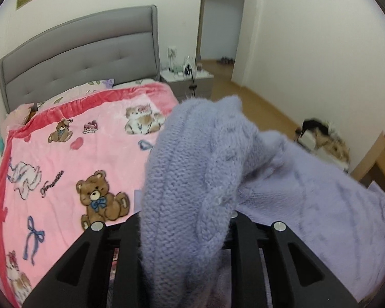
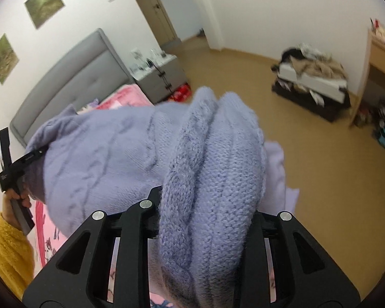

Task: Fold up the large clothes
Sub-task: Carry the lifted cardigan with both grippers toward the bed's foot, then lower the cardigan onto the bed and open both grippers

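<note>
A lavender cable-knit sweater (image 1: pixel 192 174) is held up above the bed by both grippers. My left gripper (image 1: pixel 186 220) is shut on a bunched fold of it; the knit bulges over the fingers and hides the tips. The rest of the sweater spreads to the right in the left wrist view. My right gripper (image 2: pixel 205 205) is shut on another bunched fold of the sweater (image 2: pixel 213 169), tips also hidden. In the right wrist view the left gripper's body (image 2: pixel 18 164) shows at the far left, held by a hand in a yellow sleeve, with the sweater stretched between.
A bed with a pink teddy-bear blanket (image 1: pixel 71 154) and grey headboard (image 1: pixel 84 56) lies below and left. A nightstand (image 1: pixel 187 79) with small items stands beside it. A pile of clothes on boxes (image 2: pixel 313 77) sits by the wall, next to a wooden desk (image 2: pixel 379 56). The floor is wood (image 2: pixel 320 179).
</note>
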The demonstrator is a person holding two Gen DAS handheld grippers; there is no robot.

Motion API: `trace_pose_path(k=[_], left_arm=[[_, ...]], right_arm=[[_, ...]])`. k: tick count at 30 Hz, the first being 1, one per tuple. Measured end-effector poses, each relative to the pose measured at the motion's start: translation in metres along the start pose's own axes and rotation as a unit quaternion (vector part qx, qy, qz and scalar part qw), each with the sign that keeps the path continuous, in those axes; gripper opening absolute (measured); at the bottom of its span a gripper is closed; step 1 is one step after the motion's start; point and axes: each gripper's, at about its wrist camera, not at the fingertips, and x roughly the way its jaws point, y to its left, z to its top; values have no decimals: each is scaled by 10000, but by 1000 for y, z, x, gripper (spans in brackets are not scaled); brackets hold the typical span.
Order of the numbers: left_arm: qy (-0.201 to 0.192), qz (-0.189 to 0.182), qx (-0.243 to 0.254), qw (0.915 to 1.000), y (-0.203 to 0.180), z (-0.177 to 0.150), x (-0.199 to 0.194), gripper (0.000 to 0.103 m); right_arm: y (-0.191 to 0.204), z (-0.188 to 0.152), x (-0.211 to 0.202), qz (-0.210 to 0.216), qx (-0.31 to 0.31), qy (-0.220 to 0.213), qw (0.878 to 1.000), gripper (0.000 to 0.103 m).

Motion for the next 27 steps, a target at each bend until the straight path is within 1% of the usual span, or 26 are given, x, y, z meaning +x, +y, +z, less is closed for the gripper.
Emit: trace_pose_path(k=[3, 4, 5, 6, 8, 9, 10, 11, 12, 13, 14, 15, 16, 17, 18, 19, 20, 21, 22, 23, 24, 25, 26, 27], left_arm=[[64, 138, 269, 9995, -1, -2, 7, 27], [80, 175, 341, 9992, 0, -1, 10, 30], [83, 213, 405, 9989, 0, -1, 11, 35], [88, 259, 441, 9987, 0, -1, 12, 39], [71, 359, 535, 9979, 2, -1, 13, 54], [75, 455, 632, 9969, 5, -2, 13, 60], [39, 552, 686, 9961, 8, -2, 13, 73], [-17, 637, 732, 9953, 11, -1, 11, 81], [-140, 743, 822, 9937, 16, 0, 7, 82], [-242, 815, 868, 9926, 21, 1, 2, 85], [-361, 899, 894, 9913, 24, 2, -5, 86], [-590, 1113, 871, 9882, 31, 5, -13, 86], [-829, 1213, 816, 9858, 37, 8, -23, 87], [-984, 1172, 774, 9852, 40, 12, -32, 88], [-1189, 979, 709, 9855, 44, 17, -42, 89], [-1339, 654, 688, 9864, 44, 24, -50, 91], [-1366, 456, 718, 9870, 39, 29, -53, 94], [-1328, 279, 800, 9875, 33, 34, -52, 94], [-1132, 228, 1029, 9880, 18, 41, -44, 94], [-895, 79, 1203, 9887, 6, 45, -35, 94], [-595, -150, 1274, 9900, -3, 47, -25, 94], [-198, -459, 1240, 9910, -10, 47, -11, 94], [101, -642, 1159, 9911, -13, 47, -1, 94], [465, -672, 1053, 9911, -17, 43, 15, 93]], right_arm=[[-7, -9, 16, -94, 72, 157, 9998, 29], [-7, -12, 21, -159, 70, 185, 9997, 32], [-7, -14, 24, -200, 66, 196, 9996, 34], [-4, -14, 22, -240, 68, 200, 9995, 40], [-3, -18, 20, -326, 91, 192, 9992, 51], [-4, -20, 17, -406, 103, 175, 9990, 65], [-4, -19, 13, -571, 98, 111, 9983, 80], [-7, -16, 9, -747, 63, 12, 9972, 86], [-6, -17, -3, -974, 4, -155, 9951, 91], [-7, -14, -16, -1148, -48, -358, 9927, 92], [-12, -9, -26, -1226, -24, -501, 9912, 92], [-14, -8, -35, -1266, -2, -619, 9900, 93], [-14, -1, -52, -1282, 4, -894, 9877, 93], [-12, 4, -66, -1195, -57, -1168, 9859, 94], [-10, 7, -75, -1084, -134, -1370, 9845, 94], [-3, 16, -85, -768, -329, -1603, 9835, 94], [0, 22, -87, -549, -487, -1638, 9838, 94], [8, 32, -83, -322, -662, -1538, 9854, 94], [17, 45, -70, -83, -873, -1280, 9879, 88], [22, 54, -57, 134, -964, -1076, 9894, 81], [26, 59, -42, 354, -996, -868, 9906, 57], [28, 64, -21, 529, -954, -512, 9927, 40], [29, 66, -2, 510, -895, -204, 9945, 35], [27, 65, 14, 403, -833, 17, 9957, 34]])
